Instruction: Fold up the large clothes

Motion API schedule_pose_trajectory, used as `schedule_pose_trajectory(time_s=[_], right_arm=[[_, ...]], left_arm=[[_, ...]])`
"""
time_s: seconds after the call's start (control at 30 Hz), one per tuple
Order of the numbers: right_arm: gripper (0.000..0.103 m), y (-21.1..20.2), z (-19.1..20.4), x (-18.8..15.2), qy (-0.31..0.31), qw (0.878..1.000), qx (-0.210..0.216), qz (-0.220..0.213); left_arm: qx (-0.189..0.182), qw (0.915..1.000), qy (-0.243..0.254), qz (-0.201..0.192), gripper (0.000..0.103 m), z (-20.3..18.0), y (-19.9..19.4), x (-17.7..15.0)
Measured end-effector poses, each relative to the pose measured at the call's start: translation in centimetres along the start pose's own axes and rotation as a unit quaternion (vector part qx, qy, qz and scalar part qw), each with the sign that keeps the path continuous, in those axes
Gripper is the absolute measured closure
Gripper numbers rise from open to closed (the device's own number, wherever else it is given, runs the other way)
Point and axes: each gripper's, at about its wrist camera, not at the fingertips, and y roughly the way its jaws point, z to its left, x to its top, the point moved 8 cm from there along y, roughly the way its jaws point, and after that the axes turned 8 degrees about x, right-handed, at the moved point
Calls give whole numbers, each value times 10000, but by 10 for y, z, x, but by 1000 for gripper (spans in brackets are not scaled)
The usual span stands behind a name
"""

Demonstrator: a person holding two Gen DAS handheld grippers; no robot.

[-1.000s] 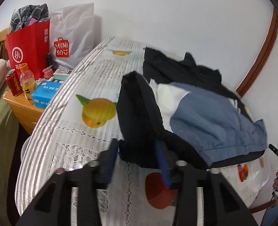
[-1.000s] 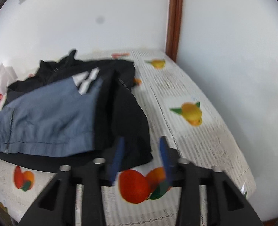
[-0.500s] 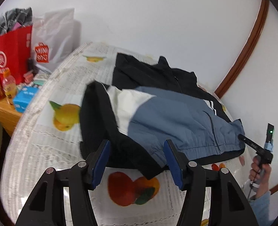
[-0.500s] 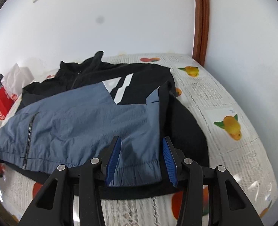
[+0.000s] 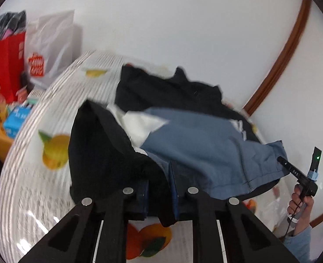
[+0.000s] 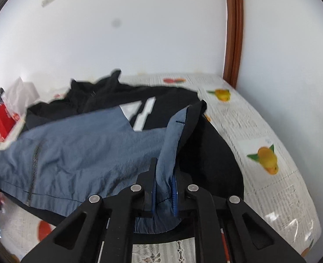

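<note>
The jacket point(image 6: 78, 153), a blue, black and white windbreaker, lies crumpled across the fruit-print tablecloth point(image 6: 260, 127) with its zip showing. The left gripper point(image 5: 159, 188) is closing on a black fold at the hem, and the right gripper point(image 6: 163, 186) is closing on bunched blue fabric.

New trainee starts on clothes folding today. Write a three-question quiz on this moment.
1. True or false: the right gripper has blue fabric of the blue, black and white zip jacket between its closing jaws.
2. Which part sits between the left gripper's jaws? A) black hem B) white panel
3. Fill in: the jacket lies on a white lace tablecloth printed with ____.

Key: 1 true; 2 A; 3 fruit
</note>
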Motion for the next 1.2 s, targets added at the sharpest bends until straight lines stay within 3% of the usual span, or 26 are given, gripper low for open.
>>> schedule_pose_trajectory(time_s=[0.27,0.6,1.0,1.2], right_arm=[[94,-16,1,37,103,9993,135,-342],[94,13,-8,77,451,9976,239,-460],[93,106,-25,80,750,9970,127,134],[88,138,-33,75,674,9961,-176,539]], left_arm=[[3,9993,41,-361,92,-7,-4,49],[283,9984,157,-473,92,-9,35,96],[607,9981,68,91,90,3,115,114],[626,9972,125,395,89,2,140,110]])
